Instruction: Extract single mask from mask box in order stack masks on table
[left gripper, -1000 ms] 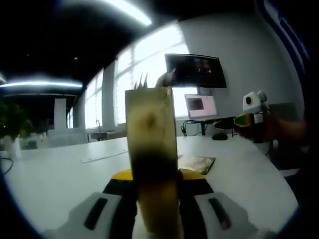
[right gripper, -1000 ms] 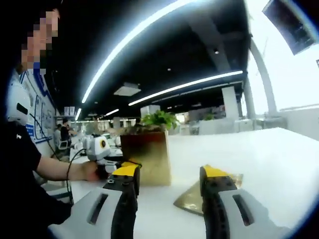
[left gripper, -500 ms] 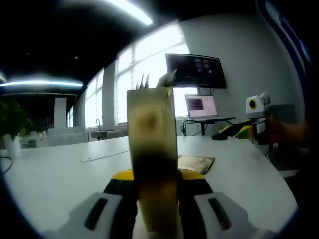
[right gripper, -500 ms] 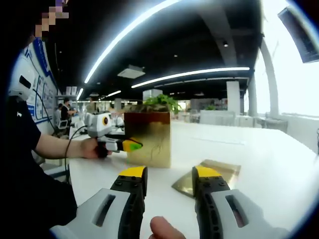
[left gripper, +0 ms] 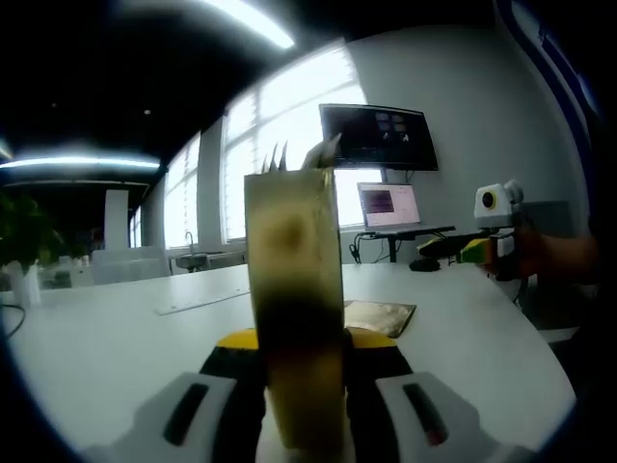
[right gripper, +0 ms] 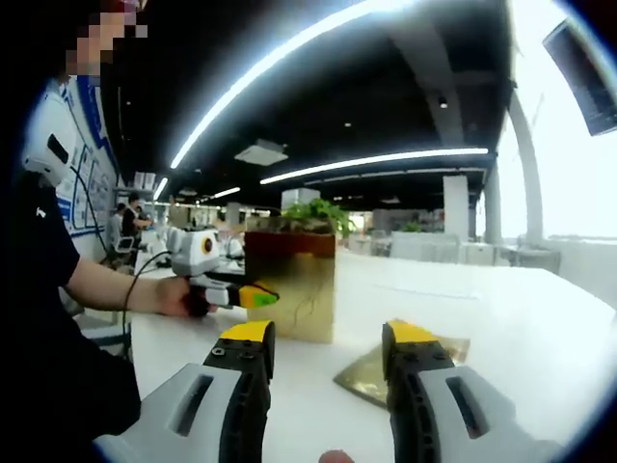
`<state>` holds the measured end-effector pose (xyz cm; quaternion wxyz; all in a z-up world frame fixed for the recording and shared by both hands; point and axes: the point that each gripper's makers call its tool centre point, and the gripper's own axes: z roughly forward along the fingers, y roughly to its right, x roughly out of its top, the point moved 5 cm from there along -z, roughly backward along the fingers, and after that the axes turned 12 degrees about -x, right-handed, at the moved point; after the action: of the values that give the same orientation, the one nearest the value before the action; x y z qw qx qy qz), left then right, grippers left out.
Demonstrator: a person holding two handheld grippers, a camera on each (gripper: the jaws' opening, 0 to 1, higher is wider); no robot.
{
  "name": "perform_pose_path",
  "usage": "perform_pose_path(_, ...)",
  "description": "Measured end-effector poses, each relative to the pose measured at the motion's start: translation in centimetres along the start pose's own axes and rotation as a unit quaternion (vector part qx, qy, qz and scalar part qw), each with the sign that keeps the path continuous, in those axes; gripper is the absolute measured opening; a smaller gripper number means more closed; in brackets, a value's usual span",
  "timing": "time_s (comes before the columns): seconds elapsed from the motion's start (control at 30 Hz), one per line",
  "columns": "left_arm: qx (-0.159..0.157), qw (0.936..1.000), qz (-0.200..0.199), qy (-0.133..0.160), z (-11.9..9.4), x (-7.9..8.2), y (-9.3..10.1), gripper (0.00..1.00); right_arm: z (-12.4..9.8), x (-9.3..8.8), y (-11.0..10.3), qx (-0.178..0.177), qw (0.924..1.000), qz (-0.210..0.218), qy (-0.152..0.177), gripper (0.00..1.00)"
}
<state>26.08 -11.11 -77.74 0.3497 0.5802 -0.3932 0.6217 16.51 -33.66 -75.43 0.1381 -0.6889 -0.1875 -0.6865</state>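
1. Left gripper [left gripper: 299, 362] clenched on the mask box [left gripper: 292, 309], upright at frame centre in the left gripper view.
2. Right gripper [right gripper: 326, 338] released, jaws apart, lower centre.
3. Mask [right gripper: 371, 371] flat on the white table [right gripper: 540, 328], right of the box.

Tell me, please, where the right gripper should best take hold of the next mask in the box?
Probably by the white mask edges poking above the mask box, coming from above: the left gripper clamps the box upright, opening upward.

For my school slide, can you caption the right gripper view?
Open right tongs hover over a white table, facing the mask box and one flat mask.
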Motion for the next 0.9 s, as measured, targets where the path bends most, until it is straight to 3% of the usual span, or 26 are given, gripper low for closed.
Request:
perform_pose_path(0.3,0.0,1.0,0.0,0.0,0.0,0.0,0.1,0.33,0.4,-0.2,0.2,-0.007,0.9998,0.016,-0.007,0.53)
perform_pose_path(0.57,0.0,1.0,0.001,0.0,0.0,-0.1,0.1,0.33,0.7,2.1,0.7,0.0,0.9997,0.02,0.012,0.47)
perform_pose_path(0.6,0.0,1.0,0.001,-0.001,0.0,0.0,0.1,0.33,0.8,2.8,0.8,0.006,0.9995,-0.007,0.03,0.42)
perform_pose_path(0.67,0.001,1.0,0.003,-0.001,0.0,-0.1,0.0,0.33,0.9,3.8,0.7,0.009,0.9987,-0.018,0.046,0.38)
perform_pose_path(0.9,-0.004,1.0,-0.002,0.001,0.0,-0.1,0.1,0.32,1.9,6.6,1.0,0.039,0.997,-0.058,0.032,0.33)
